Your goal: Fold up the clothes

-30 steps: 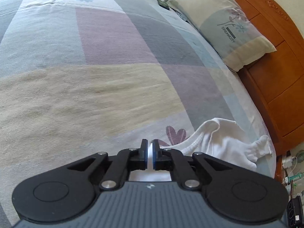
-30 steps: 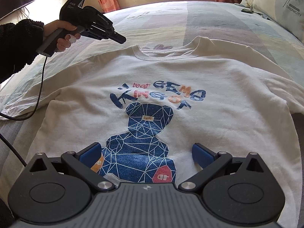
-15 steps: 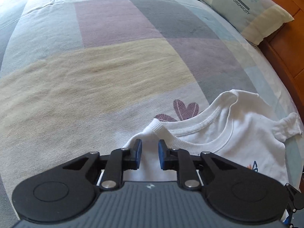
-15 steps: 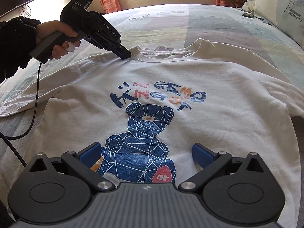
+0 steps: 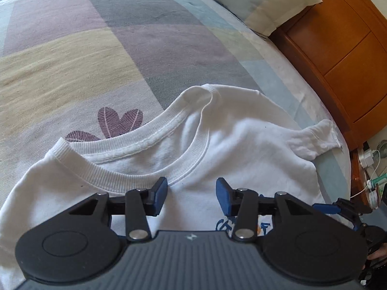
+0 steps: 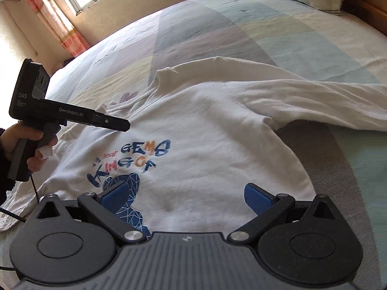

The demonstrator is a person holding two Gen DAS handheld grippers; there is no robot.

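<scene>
Two handheld grippers work over one white sweatshirt [image 6: 217,145] that lies front-up on a bed with a patchwork bedspread [image 5: 84,48] of grey, mauve, cream and pale blue blocks. Seen from the right wrist, the chest print reads "bear GEMS" over "KING OF" in blue and orange letters, above a blue faceted bear's head; one long sleeve [image 6: 314,101] stretches off to the right across the bedspread.

Left gripper [image 5: 191,194]: its blue-padded fingers [image 5: 159,193] stand partly apart with nothing between them, poised just at the near edge of the ribbed collar [image 5: 135,145]. From the right wrist the same tool appears at the left, its black nose low over the shoulder by the neckline, whether touching I cannot tell; its body carries "DAS" and "GenRobot.AI" in white. A hand [image 6: 26,145] in a dark sleeve grips its handle, and a black cable [image 6: 14,212] trails down from it.

Right gripper [image 6: 186,193]: fingers spread wide, empty, hovering low over the lower chest of the sweatshirt, the left pad over the bear print.

Far on the bed lies a pillow [image 5: 254,0] printed "DREAMCITY" beneath a flower motif, next to an orange-brown wooden headboard [image 5: 338,55]. Purple heart-shaped leaves [image 5: 118,123] are printed on the bedspread just beyond the collar. Red-and-white curtains [image 6: 55,21] hang by a bright window on the far wall
</scene>
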